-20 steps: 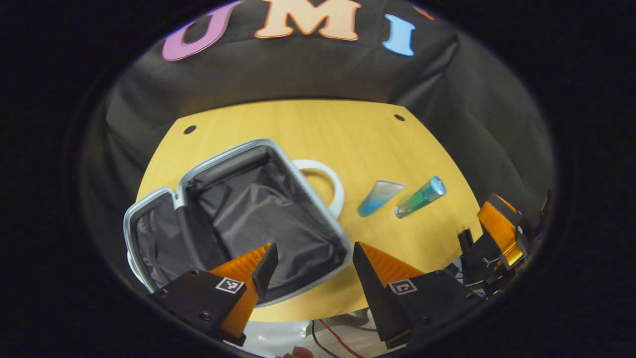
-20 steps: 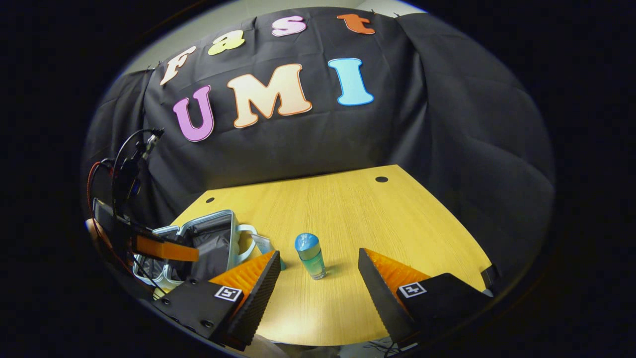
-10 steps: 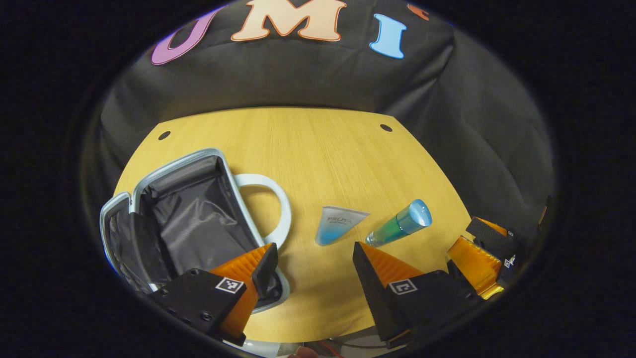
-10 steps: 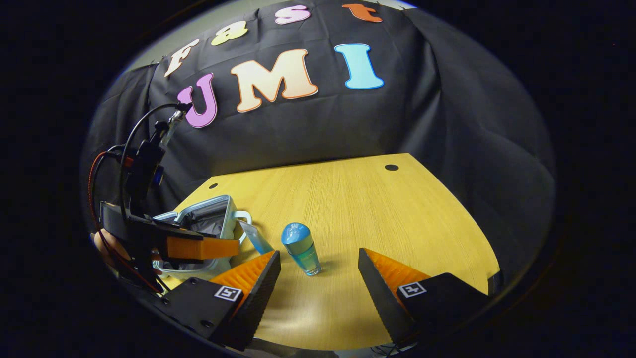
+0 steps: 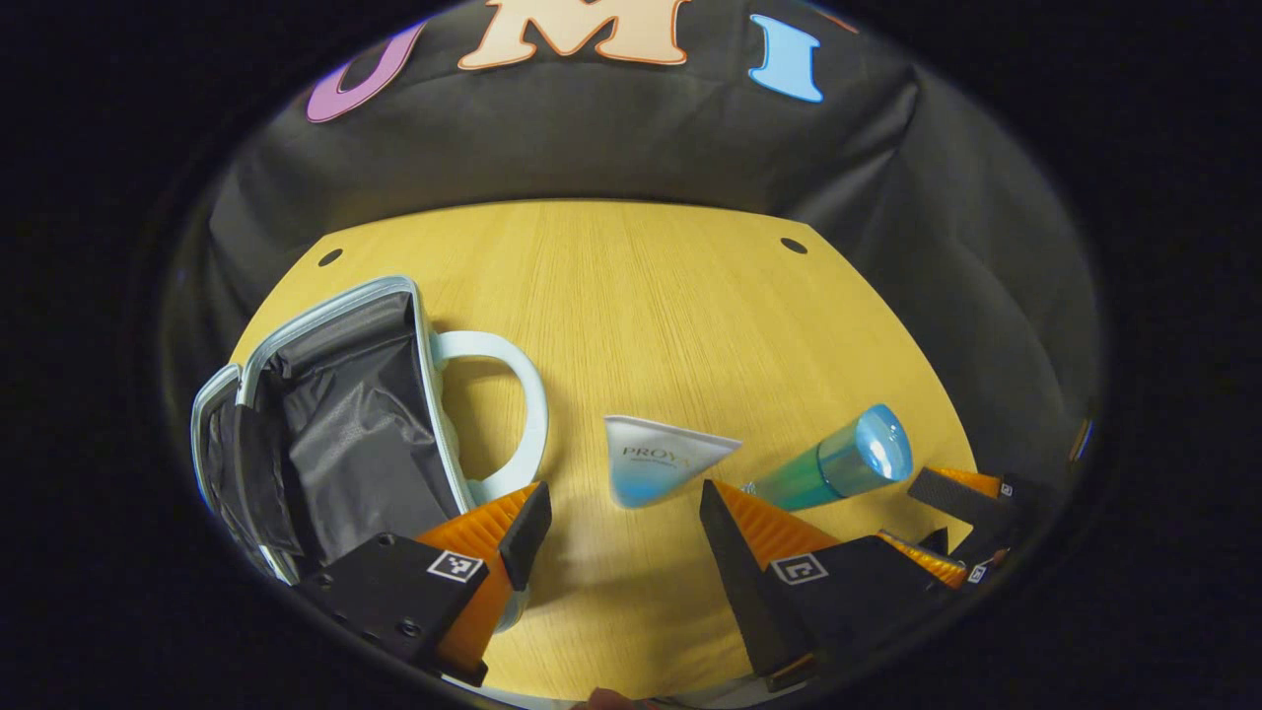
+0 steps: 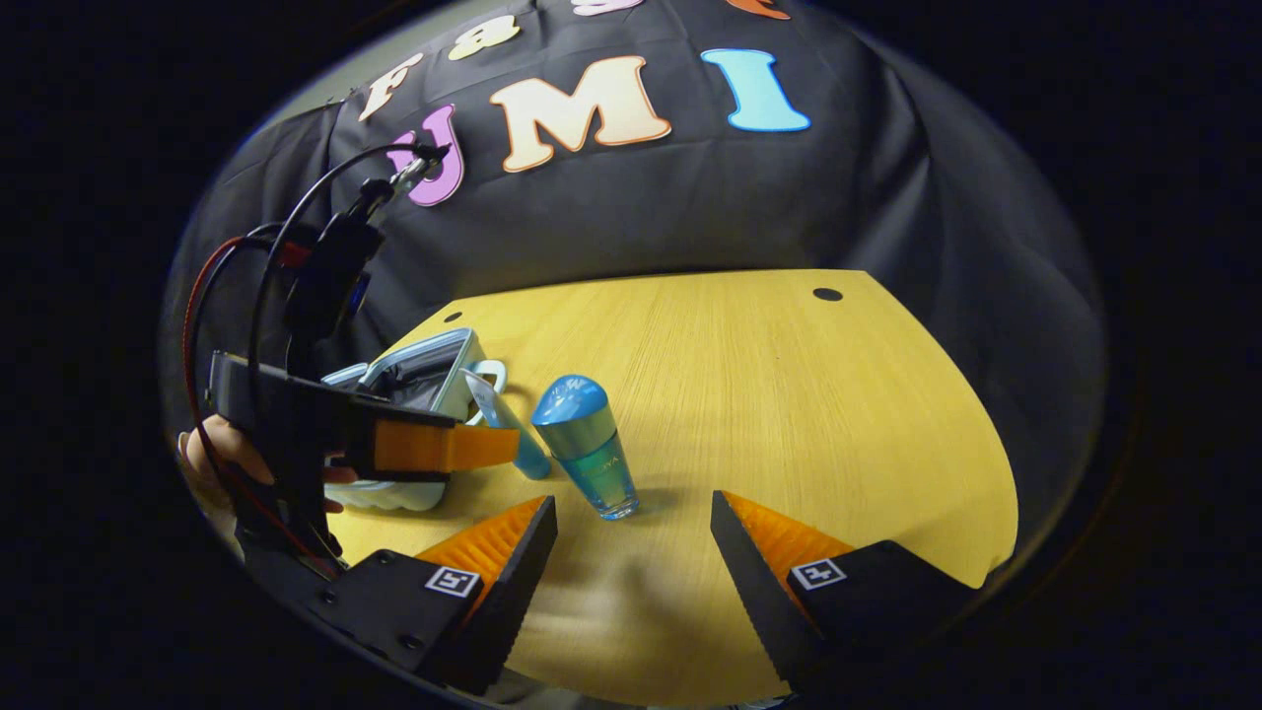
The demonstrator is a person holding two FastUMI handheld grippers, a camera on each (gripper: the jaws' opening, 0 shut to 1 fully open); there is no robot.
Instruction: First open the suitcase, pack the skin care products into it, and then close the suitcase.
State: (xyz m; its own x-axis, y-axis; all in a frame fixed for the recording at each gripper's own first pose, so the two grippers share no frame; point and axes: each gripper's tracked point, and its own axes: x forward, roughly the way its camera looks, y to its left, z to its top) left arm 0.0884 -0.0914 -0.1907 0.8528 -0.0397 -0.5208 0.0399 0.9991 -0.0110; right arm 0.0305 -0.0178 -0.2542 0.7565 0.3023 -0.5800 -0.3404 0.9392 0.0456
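The suitcase point(image 5: 335, 414) lies open at 9 o'clock on the counter point(image 5: 641, 296), dark lining showing. The left tongs point(image 5: 616, 528) gape wide, empty, the squeeze tube point(image 5: 656, 459) just beyond them. The right tongs point(image 6: 631, 552) also stand wide and hold nothing; the blue-capped bottle point(image 6: 587, 444) stands at 12 o'clock, seemingly upright.

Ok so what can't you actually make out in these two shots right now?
- Suitcase near corner: in the left gripper view, hidden behind the left gripper, its fingers apart.
- Bottle base: same view, behind one finger.
- Suitcase interior and tube lower part: in the right gripper view, covered by the other gripper and the hand holding it.
- Bottle label: too small there.
- Right gripper: open, holding nothing.
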